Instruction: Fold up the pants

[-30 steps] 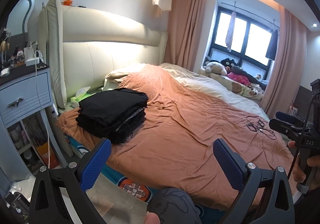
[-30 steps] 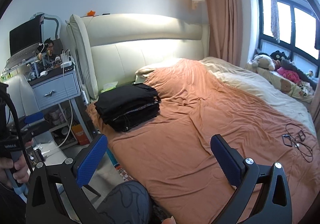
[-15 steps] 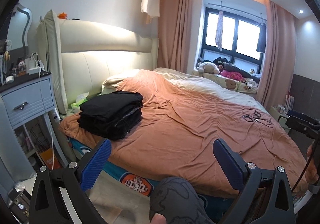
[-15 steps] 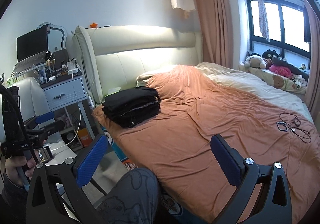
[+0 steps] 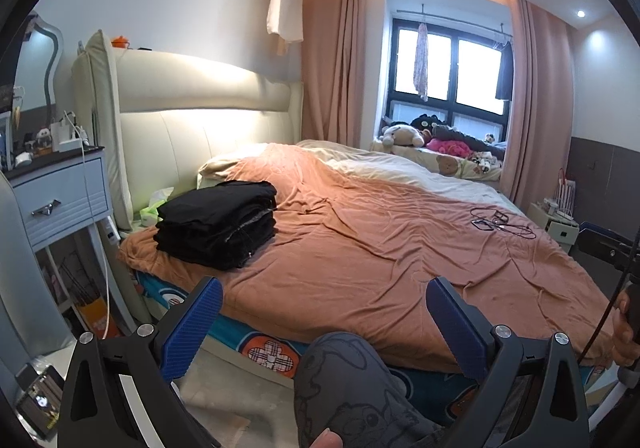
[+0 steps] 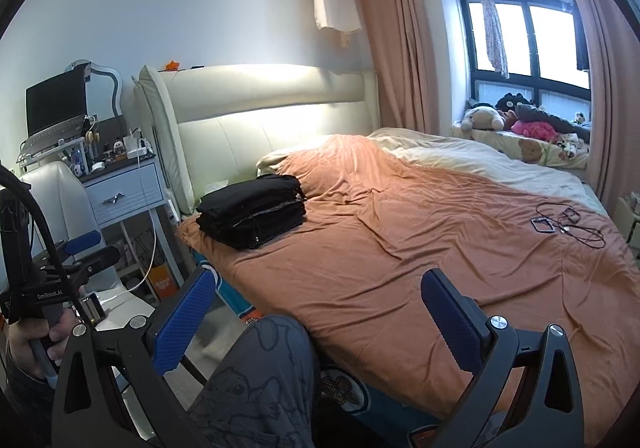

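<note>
Your left gripper [image 5: 324, 322] hangs in the air off the side of the bed [image 5: 360, 260], its blue-padded jaws spread wide with nothing between them. Your right gripper [image 6: 318, 314] is the same: jaws released and empty, held above your knee in grey printed pyjama trousers [image 6: 256, 380]. The stack of folded black pants [image 5: 218, 224] sits on the orange blanket near the cream headboard [image 5: 192, 120], at the corner of the bed closest to the blue nightstand [image 5: 60, 196], well apart from both grippers. In the right wrist view the same stack [image 6: 252, 214] lies just beside a green tissue pack that peeks out behind it. A tangle of black cables with a small device [image 6: 564, 222] rests on the blanket towards the far side of the bed. Stuffed toys [image 5: 404, 134] lie along the window ledge.
</note>
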Demonstrator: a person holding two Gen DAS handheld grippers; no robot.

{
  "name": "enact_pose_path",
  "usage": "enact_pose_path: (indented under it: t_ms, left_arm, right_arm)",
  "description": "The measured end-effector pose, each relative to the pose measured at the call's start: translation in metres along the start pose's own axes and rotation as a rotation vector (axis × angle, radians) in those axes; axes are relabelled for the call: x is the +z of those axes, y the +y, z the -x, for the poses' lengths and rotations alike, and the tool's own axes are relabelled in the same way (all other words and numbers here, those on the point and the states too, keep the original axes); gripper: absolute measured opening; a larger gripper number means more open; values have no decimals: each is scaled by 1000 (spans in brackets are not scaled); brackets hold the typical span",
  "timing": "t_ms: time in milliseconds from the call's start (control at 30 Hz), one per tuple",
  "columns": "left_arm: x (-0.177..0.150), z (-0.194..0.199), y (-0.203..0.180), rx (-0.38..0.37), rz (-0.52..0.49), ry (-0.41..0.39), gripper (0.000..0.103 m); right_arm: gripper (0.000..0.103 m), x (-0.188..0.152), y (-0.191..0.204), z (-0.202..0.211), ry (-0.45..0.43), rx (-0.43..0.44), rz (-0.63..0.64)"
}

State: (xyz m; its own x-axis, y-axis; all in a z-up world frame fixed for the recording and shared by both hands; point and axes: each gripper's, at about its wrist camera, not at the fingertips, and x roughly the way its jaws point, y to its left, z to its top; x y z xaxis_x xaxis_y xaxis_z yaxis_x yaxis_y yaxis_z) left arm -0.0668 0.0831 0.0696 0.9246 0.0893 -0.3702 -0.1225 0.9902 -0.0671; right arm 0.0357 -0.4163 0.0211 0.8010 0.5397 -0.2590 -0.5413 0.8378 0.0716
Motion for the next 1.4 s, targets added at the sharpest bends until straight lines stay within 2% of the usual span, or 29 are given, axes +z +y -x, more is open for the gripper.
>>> enact_pose_path:
  t_ms: [233,600,867,1400]
  left_arm:
    - [-12,12,4,19,-5,-34,103]
    - [-21,15,13,28,27,-84,103]
    - [-22,2,13,38,32,-69,103]
    - [-22,5,0,52,-8,-71,103]
  right_arm:
    - [103,-14,8,14,-40,-28,4]
    - [103,-34,13,-3,-42,-41,-8]
    - [103,-36,11,-18,-30,-37,-29]
    - [103,-37,1,-18,-3,-35,-72]
